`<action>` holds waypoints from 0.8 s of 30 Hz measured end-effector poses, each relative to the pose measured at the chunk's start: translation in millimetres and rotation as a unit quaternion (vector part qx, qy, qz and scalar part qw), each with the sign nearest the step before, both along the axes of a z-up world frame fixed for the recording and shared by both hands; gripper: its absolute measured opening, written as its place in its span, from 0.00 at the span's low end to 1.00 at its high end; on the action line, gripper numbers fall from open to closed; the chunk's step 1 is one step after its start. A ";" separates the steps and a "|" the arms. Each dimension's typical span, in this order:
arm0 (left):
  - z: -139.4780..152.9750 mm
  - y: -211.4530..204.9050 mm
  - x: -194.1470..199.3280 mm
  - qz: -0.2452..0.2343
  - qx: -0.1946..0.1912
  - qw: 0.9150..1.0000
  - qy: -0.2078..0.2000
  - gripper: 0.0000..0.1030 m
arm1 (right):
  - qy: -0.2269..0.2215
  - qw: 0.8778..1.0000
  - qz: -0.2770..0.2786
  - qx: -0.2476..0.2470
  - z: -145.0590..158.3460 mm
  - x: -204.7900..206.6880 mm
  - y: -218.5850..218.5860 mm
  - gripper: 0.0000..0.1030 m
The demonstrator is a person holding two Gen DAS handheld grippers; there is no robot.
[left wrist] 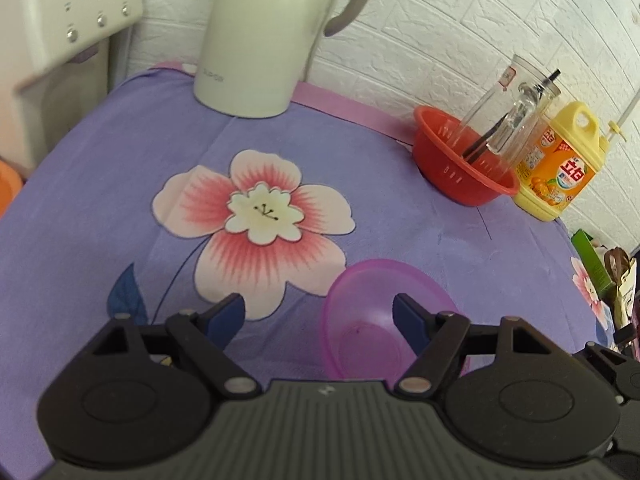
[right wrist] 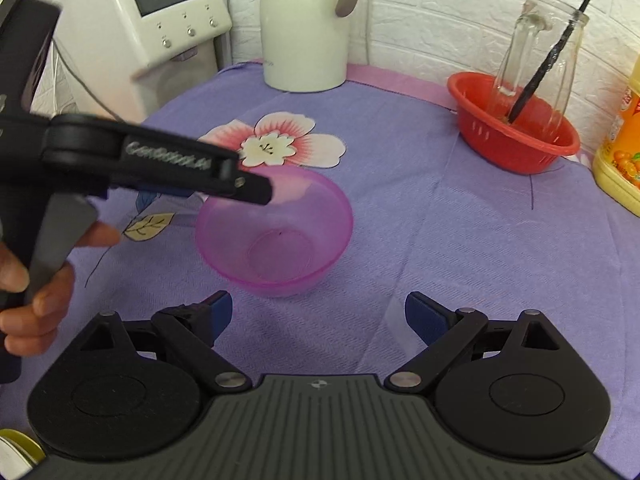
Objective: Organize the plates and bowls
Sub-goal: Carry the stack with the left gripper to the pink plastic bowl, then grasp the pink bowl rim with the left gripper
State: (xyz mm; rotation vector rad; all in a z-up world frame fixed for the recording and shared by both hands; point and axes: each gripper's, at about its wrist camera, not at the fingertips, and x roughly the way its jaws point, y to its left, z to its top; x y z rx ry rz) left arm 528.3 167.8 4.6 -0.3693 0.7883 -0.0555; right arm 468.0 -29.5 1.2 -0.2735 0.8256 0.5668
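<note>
The right gripper (right wrist: 318, 312) is held low at six o'clock, tongs spread and empty, pitched down at the cloth, seemingly kept clear as backup. Just beyond, toward twelve, the pink bowl (right wrist: 276, 232) is seen upright on the purple tablecloth (right wrist: 440, 248), alone in open space, likely for easy pickup. From nine o'clock the left gripper (left wrist: 318, 312) is reached in over the bowl's near rim, tongs spread, nothing pinched; a hand (right wrist: 28, 280) is wrapped round its handle. Farther, at two o'clock, a red basket (right wrist: 516, 148) with glassware is parked against the wall, out of the way
</note>
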 end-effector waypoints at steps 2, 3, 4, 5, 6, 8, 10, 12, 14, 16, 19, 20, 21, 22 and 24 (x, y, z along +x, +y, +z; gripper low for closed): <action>-1.7 -4.2 4.3 -0.005 0.005 1.000 -0.005 0.73 | -0.003 1.000 0.003 -0.009 -3.4 2.8 5.7 1.00; -2.9 -6.3 6.0 -0.008 0.008 1.000 -0.008 0.73 | -0.006 1.000 0.002 -0.014 -4.9 5.0 8.5 1.00; -4.0 -8.7 7.3 -0.013 0.012 1.000 -0.009 0.73 | -0.007 1.000 0.002 -0.017 -6.5 7.6 10.9 1.00; -5.3 -11.1 9.3 -0.018 0.015 1.000 -0.010 0.73 | -0.004 1.000 0.004 -0.021 -9.3 11.6 14.5 1.00; -6.9 -12.9 11.4 -0.021 0.018 1.000 -0.011 0.73 | 0.001 1.000 0.007 -0.026 -12.2 14.1 17.5 1.00; -10.7 -15.1 16.1 -0.027 0.020 0.999 -0.007 0.73 | 0.002 0.999 0.014 -0.037 -17.9 16.3 23.6 1.00; -15.0 -17.3 20.4 -0.034 0.020 0.999 -0.004 0.73 | 0.002 0.999 0.020 -0.045 -23.5 17.3 28.3 1.00; -19.6 -21.7 24.2 -0.043 0.033 0.999 -0.004 0.73 | 0.004 0.999 0.020 -0.035 -26.6 17.8 28.5 1.00; -20.5 -23.6 24.2 -0.048 0.048 0.998 -0.007 0.73 | 0.004 1.000 0.013 -0.027 -29.1 20.2 25.3 1.00; -20.2 -24.8 23.3 -0.058 0.056 0.997 -0.007 0.73 | 0.010 1.000 0.008 0.003 -33.1 23.3 16.1 1.00; -20.8 -26.6 24.3 -0.066 0.066 0.996 -0.007 0.73 | -0.009 1.000 0.019 0.010 -37.2 20.4 12.4 1.00; -21.6 -26.6 24.4 -0.066 0.067 0.996 -0.009 0.73 | -0.011 1.000 0.020 0.012 -37.9 19.6 12.3 1.00; -22.0 -26.7 24.2 -0.067 0.069 0.995 -0.010 0.73 | -0.012 1.000 0.021 0.012 -38.1 19.4 12.4 1.00; -22.4 -27.5 24.3 -0.069 0.073 0.995 -0.011 0.73 | -0.012 1.000 0.022 0.012 -38.2 19.3 12.7 1.00; -23.2 -29.5 24.6 -0.074 0.081 0.994 -0.013 0.73 | -0.011 1.000 0.025 0.011 -37.8 20.0 13.9 1.00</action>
